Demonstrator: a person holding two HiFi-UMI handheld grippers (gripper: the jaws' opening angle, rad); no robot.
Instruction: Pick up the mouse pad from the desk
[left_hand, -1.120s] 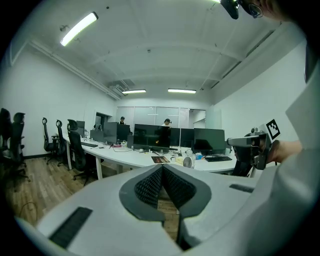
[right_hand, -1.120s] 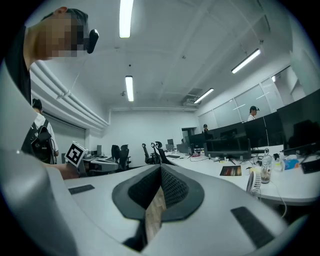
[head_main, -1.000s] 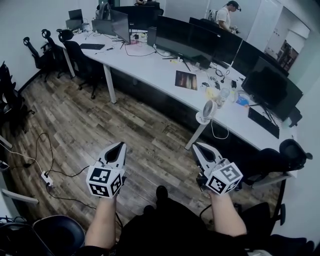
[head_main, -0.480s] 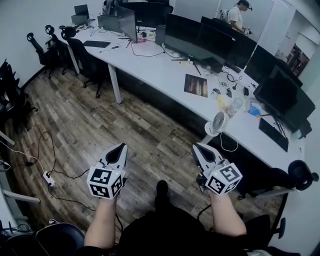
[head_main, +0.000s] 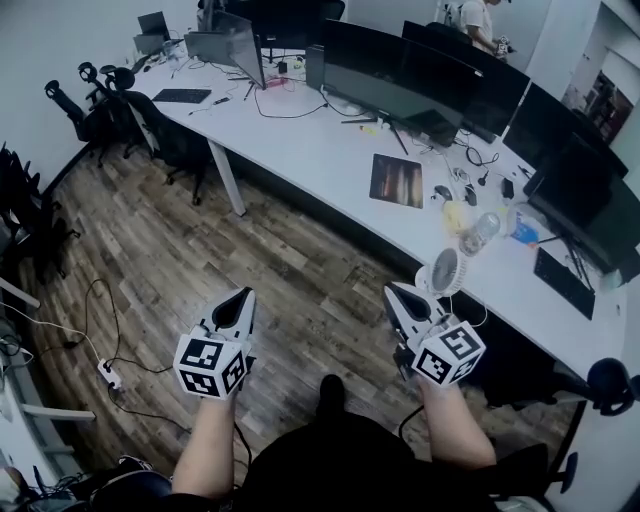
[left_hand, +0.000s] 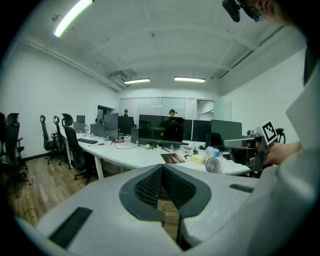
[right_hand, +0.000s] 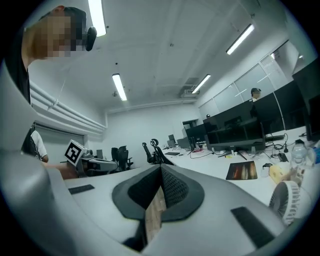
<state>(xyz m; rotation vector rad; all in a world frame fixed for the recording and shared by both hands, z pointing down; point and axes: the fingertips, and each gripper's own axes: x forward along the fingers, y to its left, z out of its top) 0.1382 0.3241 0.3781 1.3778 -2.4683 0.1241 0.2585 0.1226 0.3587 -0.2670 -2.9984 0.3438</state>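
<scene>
**Head view: mouse pad lies ahead, untouched**

My left claw and right claw hang over the wooden floor, each pinched shut on nothing. The mouse pad lies flat on the white bench, well apart, ahead and slightly right, before the monitors. My right claw is nearer. The pad's long axis seems to run from bench edge towards the monitors.

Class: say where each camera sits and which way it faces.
Head view: on the person's head, looking steeply down; shows both forearms, left gripper, right gripper.
Left gripper view: on the left gripper, facing the desk along its shut jaws.
Right gripper view: on the right gripper, facing the desk too, jaws shut.
Shared: all show the mouse pad.
</scene>
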